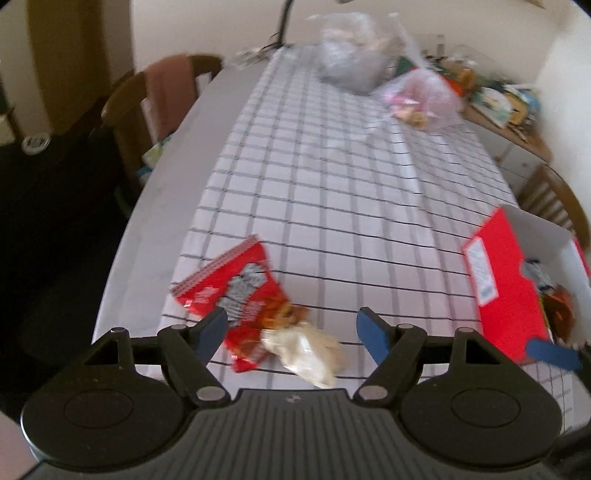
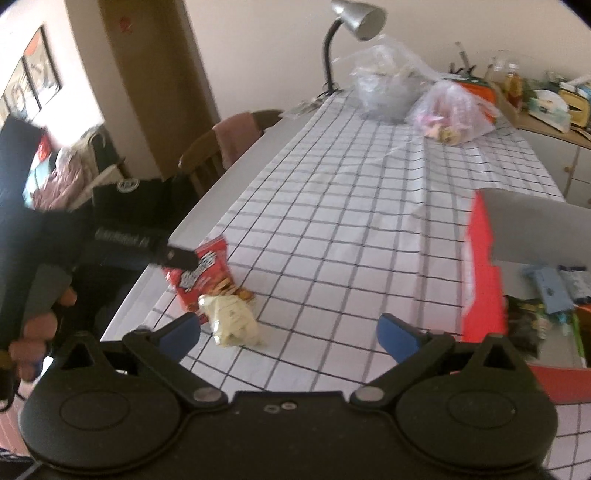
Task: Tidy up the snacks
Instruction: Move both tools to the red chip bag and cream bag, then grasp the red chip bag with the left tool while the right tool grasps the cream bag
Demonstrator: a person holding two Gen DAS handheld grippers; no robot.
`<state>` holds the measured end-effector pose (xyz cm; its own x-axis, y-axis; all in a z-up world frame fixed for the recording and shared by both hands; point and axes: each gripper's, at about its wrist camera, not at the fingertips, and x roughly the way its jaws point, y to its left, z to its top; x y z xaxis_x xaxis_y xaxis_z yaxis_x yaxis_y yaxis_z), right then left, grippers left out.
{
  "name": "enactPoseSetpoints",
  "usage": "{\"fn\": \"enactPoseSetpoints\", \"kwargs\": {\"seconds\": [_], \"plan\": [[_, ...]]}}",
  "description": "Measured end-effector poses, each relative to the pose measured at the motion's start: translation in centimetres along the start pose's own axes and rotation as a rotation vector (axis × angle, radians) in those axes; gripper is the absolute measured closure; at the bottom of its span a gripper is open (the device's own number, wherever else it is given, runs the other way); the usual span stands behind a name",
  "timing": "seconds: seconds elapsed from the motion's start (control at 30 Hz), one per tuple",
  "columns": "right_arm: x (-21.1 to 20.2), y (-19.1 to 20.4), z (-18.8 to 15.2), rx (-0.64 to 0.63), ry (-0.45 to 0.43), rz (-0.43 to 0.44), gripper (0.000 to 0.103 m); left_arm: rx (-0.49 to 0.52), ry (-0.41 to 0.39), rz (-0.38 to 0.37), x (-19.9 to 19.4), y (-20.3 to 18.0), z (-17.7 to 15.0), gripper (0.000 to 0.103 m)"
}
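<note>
A red snack bag (image 1: 229, 288) lies near the left edge of the checked tablecloth (image 1: 332, 177), and a pale crinkled packet (image 1: 306, 350) rests against its near end. My left gripper (image 1: 294, 330) hovers open just over both, with the pads touching nothing. In the right wrist view the same red bag (image 2: 201, 273) and pale packet (image 2: 231, 319) lie left of centre, with the left gripper (image 2: 177, 257) reaching over the bag. My right gripper (image 2: 290, 331) is open and empty above the cloth. An open red box (image 2: 484, 273) at the right holds several wrapped snacks (image 2: 546, 291).
Two clear plastic bags (image 2: 388, 88) of items and a desk lamp (image 2: 354, 22) stand at the table's far end. A wooden chair (image 2: 221, 147) is at the left side. The red box (image 1: 506, 291) sits by the right edge, beside a cluttered sideboard (image 2: 546, 103).
</note>
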<state>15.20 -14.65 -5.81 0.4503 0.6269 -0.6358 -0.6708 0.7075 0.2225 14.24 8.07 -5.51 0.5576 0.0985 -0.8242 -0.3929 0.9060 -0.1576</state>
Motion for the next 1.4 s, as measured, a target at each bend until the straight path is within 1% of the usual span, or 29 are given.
{"fn": "enactPoseSetpoints", "kwargs": {"seconds": [0.13, 0.27, 0.43, 0.53, 0.63, 0.67, 0.7, 0.8, 1.07, 1.13, 1.23, 1.3, 1.33, 1.4], "plan": [[2.4, 1.8, 0.2, -0.04, 0.054, 0.016, 0.002, -0.07, 0.071, 0.022, 2.3, 2.3, 1.1, 0.026], [4.8, 3.1, 0.3, -0.063, 0.109, 0.027, 0.004, -0.13, 0.135, 0.035, 4.6, 3.8, 2.3, 0.026], [7.7, 4.3, 0.7, -0.095, 0.172, 0.054, 0.004, -0.182, 0.214, 0.049, 7.3, 4.4, 3.8, 0.026], [9.2, 4.7, 0.9, -0.101, 0.201, 0.064, 0.004, -0.204, 0.247, 0.066, 8.5, 4.6, 4.0, 0.026], [10.5, 4.8, 1.0, -0.108, 0.227, 0.07, 0.005, -0.222, 0.263, 0.069, 9.1, 4.7, 3.9, 0.026], [11.0, 4.7, 1.0, -0.109, 0.236, 0.071, 0.005, -0.223, 0.269, 0.071, 9.3, 4.7, 3.9, 0.025], [11.4, 4.7, 1.0, -0.108, 0.245, 0.072, 0.006, -0.223, 0.276, 0.074, 9.6, 4.7, 3.8, 0.023], [12.7, 4.8, 0.8, -0.114, 0.272, 0.071, 0.012, -0.23, 0.292, 0.093, 10.4, 4.7, 3.8, 0.023], [13.8, 5.1, 0.3, -0.125, 0.284, 0.083, 0.019, -0.221, 0.317, 0.097, 11.3, 4.8, 2.5, 0.023], [13.8, 5.3, 0.1, -0.128, 0.285, 0.091, 0.022, -0.22, 0.32, 0.094, 11.4, 4.9, 2.2, 0.023], [13.7, 5.6, -0.2, -0.134, 0.282, 0.1, 0.029, -0.219, 0.314, 0.094, 11.3, 5.0, 2.0, 0.023], [13.6, 5.9, -0.5, -0.133, 0.279, 0.108, 0.038, -0.218, 0.308, 0.09, 11.1, 5.0, 1.8, 0.024], [13.5, 6.0, -0.6, -0.133, 0.276, 0.114, 0.04, -0.221, 0.303, 0.087, 11.0, 5.1, 1.7, 0.025], [13.1, 6.0, -0.9, -0.132, 0.268, 0.12, 0.051, -0.226, 0.293, 0.081, 11.0, 5.2, 1.7, 0.029]]}}
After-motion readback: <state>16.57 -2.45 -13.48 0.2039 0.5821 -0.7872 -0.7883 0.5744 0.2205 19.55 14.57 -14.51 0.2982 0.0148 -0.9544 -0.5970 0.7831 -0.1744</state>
